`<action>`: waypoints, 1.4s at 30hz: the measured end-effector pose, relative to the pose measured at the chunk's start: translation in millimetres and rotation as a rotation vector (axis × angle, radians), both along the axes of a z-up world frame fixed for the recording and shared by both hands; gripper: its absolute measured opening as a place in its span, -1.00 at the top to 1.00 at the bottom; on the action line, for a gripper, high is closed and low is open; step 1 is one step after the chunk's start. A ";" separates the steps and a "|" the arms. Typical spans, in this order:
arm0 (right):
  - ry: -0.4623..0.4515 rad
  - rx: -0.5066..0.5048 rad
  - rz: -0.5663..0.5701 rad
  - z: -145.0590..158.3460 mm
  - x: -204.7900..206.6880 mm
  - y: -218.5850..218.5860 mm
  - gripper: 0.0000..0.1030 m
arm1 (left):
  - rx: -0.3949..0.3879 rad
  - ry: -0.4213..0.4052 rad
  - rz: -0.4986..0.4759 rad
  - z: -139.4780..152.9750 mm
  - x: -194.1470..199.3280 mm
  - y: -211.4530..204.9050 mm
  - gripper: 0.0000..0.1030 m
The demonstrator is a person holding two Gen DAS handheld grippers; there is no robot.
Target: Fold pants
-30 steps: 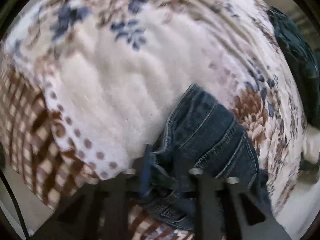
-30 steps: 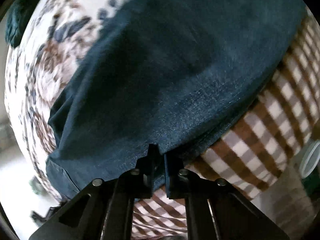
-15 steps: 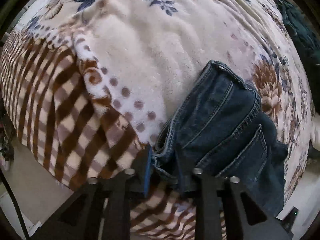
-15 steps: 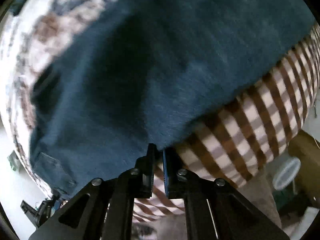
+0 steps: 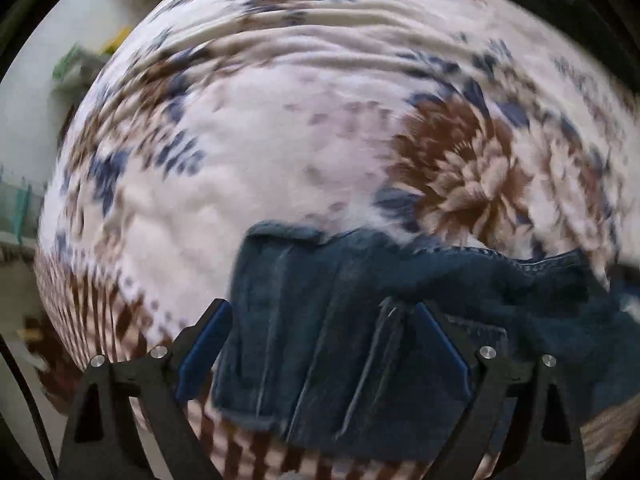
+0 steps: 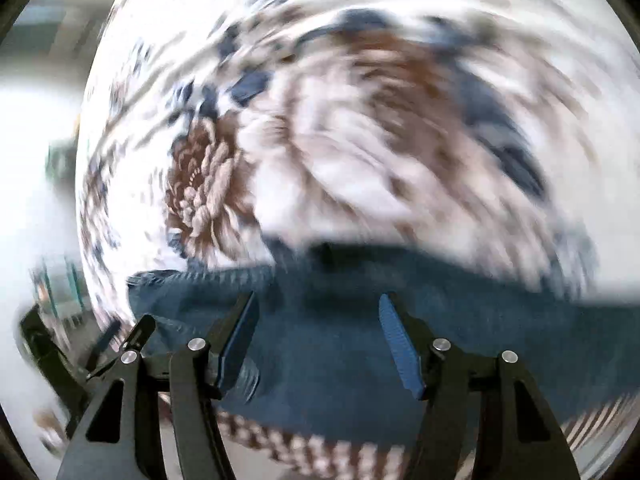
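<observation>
Both hand-held grippers, left (image 5: 320,340) and right (image 6: 318,340), spread wide | jeans (image 5: 340,360) on floral blanket (image 5: 280,160) | checked border (image 6: 320,448)

Dark blue denim pants (image 5: 344,344): matt woven cloth, pale raised seam stitching. Cream, brown and blue floral fleece blanket (image 5: 280,168): soft, fuzzy pile. Black matt plastic fingers (image 6: 240,336), blue ribbed pads, shiny metal screws.

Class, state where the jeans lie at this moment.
In both wrist views the jeans lie low in the frame on the floral blanket, near its checked edge, behind the open jaws.
</observation>
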State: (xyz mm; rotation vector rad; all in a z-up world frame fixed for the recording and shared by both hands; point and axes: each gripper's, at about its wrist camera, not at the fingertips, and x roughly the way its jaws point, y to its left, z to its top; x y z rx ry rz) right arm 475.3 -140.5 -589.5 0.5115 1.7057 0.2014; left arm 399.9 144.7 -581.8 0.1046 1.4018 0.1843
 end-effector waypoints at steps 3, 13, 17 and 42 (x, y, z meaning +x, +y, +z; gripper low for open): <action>0.092 -0.005 0.182 -42.2 32.7 19.5 -0.24 | 0.075 0.019 -0.053 -12.7 3.8 -9.7 -0.80; 0.221 0.147 0.288 -68.8 25.3 9.8 0.14 | -0.004 0.049 0.019 -33.8 3.7 15.7 -0.99; 0.234 0.143 0.307 -87.8 36.9 15.3 0.04 | -0.003 0.050 0.008 -36.2 5.7 18.3 -1.00; 0.193 -0.027 0.108 -46.5 52.8 -35.6 0.30 | -0.035 0.125 -0.061 -40.8 10.2 21.5 -1.00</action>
